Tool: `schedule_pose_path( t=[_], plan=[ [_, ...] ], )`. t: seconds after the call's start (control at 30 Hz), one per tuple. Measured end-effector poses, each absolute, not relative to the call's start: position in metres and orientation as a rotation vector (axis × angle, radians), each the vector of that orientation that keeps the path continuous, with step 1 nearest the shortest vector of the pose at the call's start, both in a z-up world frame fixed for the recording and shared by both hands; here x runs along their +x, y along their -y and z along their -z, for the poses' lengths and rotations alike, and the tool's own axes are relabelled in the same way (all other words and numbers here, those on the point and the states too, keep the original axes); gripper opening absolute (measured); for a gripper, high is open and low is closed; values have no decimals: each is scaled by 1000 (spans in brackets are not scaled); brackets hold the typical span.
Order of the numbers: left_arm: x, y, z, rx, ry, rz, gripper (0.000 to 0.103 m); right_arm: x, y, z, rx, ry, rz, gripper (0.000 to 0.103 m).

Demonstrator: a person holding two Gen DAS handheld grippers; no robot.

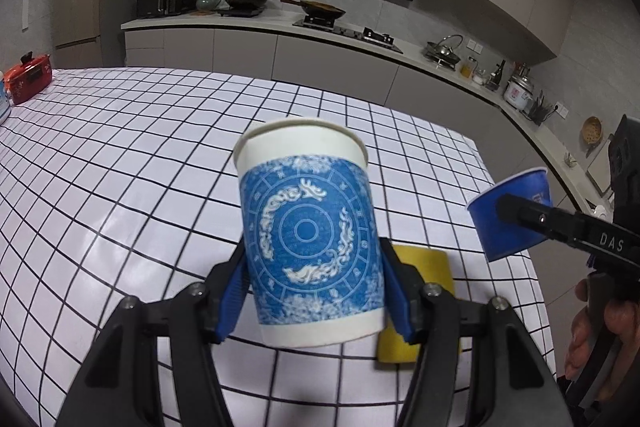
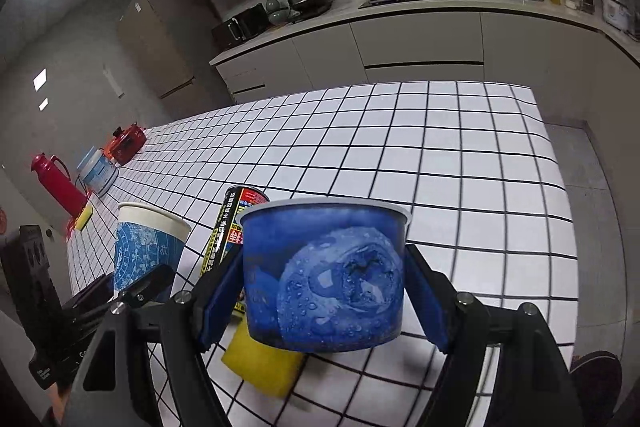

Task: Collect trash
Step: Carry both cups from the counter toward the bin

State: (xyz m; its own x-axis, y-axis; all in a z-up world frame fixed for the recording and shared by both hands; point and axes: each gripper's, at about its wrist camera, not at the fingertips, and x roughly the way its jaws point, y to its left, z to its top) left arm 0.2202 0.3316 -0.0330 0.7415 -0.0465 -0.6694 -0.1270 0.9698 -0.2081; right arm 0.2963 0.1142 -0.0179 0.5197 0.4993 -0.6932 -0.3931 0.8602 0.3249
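The left gripper point(image 1: 316, 291) is gripping a tall paper cup point(image 1: 310, 235), blue pads pinching the lower half of its wall on both sides. The cup is standing nearly upright between the fingers, long axis vertical with a slight tilt, open mouth up, base at pad level, and it's being held in the air above the checked tabletop point(image 1: 140, 155).

The right gripper point(image 2: 324, 303) is clamping a short blue tub point(image 2: 324, 275), pads pressing its left and right walls. The tub is sitting upright, mouth up, wider than tall, raised off the tabletop near the right edge.

A yellow sponge point(image 1: 420, 307) is lying flat on the tabletop under and between both held items. A black can point(image 2: 230, 227) is standing tilted just behind the tub's left side in the right wrist view.

A red pot point(image 1: 30, 77), a white-blue tub point(image 2: 96, 171) and a red thermos point(image 2: 58, 183) are sitting along the far left edge.
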Motion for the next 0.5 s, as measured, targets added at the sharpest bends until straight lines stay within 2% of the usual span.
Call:
schedule_pose_path(
  t=[0.5],
  plan=[
    [204, -262, 20, -224, -714, 9, 61, 261, -35, -4, 160, -831, -492, 78]
  ],
)
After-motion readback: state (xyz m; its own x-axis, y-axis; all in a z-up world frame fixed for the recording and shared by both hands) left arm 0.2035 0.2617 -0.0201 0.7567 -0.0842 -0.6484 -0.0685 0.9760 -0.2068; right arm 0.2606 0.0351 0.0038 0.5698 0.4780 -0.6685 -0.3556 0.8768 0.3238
